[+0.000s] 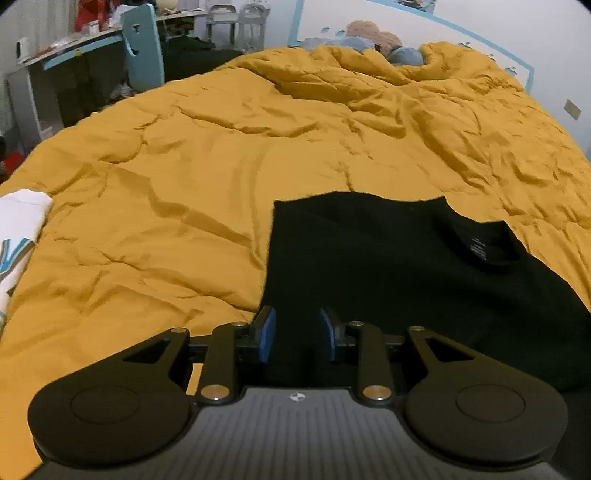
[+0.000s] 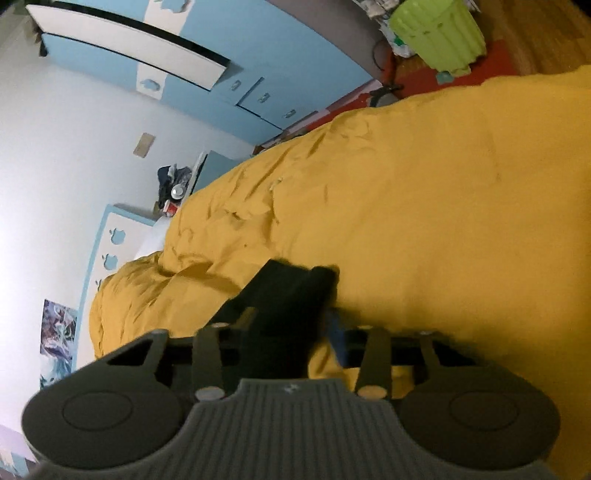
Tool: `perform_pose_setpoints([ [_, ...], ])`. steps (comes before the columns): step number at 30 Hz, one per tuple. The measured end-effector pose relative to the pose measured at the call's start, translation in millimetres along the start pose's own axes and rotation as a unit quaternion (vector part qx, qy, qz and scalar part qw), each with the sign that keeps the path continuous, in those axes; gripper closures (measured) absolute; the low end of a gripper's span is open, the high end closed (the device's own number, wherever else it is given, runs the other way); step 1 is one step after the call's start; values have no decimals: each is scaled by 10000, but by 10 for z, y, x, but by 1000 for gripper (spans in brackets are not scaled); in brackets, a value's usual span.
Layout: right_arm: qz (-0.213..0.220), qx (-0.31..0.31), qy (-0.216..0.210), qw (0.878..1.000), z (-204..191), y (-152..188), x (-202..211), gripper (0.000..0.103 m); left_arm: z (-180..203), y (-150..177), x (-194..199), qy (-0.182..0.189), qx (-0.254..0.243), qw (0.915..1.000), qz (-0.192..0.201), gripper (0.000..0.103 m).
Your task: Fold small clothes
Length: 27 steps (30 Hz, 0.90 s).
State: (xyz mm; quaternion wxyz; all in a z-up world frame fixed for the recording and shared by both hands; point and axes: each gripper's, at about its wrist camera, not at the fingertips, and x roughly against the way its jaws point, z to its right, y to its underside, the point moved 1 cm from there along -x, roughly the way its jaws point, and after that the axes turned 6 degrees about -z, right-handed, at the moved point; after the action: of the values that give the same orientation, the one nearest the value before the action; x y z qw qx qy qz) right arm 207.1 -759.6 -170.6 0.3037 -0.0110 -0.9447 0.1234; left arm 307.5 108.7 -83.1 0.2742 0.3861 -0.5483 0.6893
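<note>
A black t-shirt (image 1: 388, 258) lies flat on the yellow duvet (image 1: 184, 166), its collar and label at the right. My left gripper (image 1: 297, 332) is open, its blue pads (image 1: 266, 332) apart over the shirt's near left edge, with nothing between them. In the right wrist view, which is rolled on its side, black cloth (image 2: 291, 291) of the shirt hangs bunched between the fingers of my right gripper (image 2: 295, 332). One blue pad (image 2: 338, 338) shows at the right; the other is hidden by the cloth, above the duvet (image 2: 424, 203).
A white garment with blue print (image 1: 18, 236) lies at the bed's left edge. A desk and blue chair (image 1: 142, 48) stand beyond the bed at the left. Stuffed toys lie at the headboard. A blue wardrobe (image 2: 229, 85) and green bin (image 2: 437, 31) stand beside the bed.
</note>
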Motion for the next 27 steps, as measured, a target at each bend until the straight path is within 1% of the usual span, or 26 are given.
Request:
perform_pose_setpoints([
  [2, 72, 138, -68, 9999, -77, -16, 47, 102, -2, -26, 24, -6, 34, 10000, 51, 69],
  [3, 146, 246, -150, 9995, -130, -14, 90, 103, 4, -36, 36, 8, 19, 10000, 82, 69],
  [5, 340, 635, -290, 9970, -366, 23, 266, 103, 20, -43, 69, 69, -42, 9999, 147, 69],
  [7, 328, 1004, -391, 9936, -683, 84, 427, 103, 33, -46, 104, 132, -87, 9997, 187, 69],
  [8, 317, 1208, -516, 9908, -879, 136, 519, 103, 35, -46, 118, 165, -88, 9996, 201, 69],
  [10, 343, 1675, -805, 9820, -1324, 287, 732, 103, 21, -37, 147, 249, -60, 9994, 233, 69],
  [13, 233, 2305, -1309, 9640, -2058, 634, 1050, 103, -6, -25, 168, 334, -106, 9992, 195, 69],
  [15, 88, 2583, -1651, 9518, -2509, 915, 1205, 103, -28, -21, 200, 392, -139, 9989, 196, 69],
  [18, -171, 2927, -2136, 9319, -3161, 1430, 1373, 103, -87, -26, 282, 522, -137, 9983, 240, 69],
  [21, -417, 3230, -2425, 9138, -3683, 2025, 1446, 103, -182, -45, 384, 637, -89, 9974, 328, 69],
  [23, -529, 3402, -2525, 9043, -3934, 2438, 1448, 103, -266, -66, 444, 713, -31, 9967, 387, 69],
  [24, -579, 3505, -2524, 9000, -4042, 2699, 1426, 103, -300, -77, 466, 753, -1, 9963, 404, 69],
  [27, -874, 3583, -2505, 8951, -4172, 3444, 1313, 103, -424, -106, 519, 850, 73, 9952, 470, 69],
])
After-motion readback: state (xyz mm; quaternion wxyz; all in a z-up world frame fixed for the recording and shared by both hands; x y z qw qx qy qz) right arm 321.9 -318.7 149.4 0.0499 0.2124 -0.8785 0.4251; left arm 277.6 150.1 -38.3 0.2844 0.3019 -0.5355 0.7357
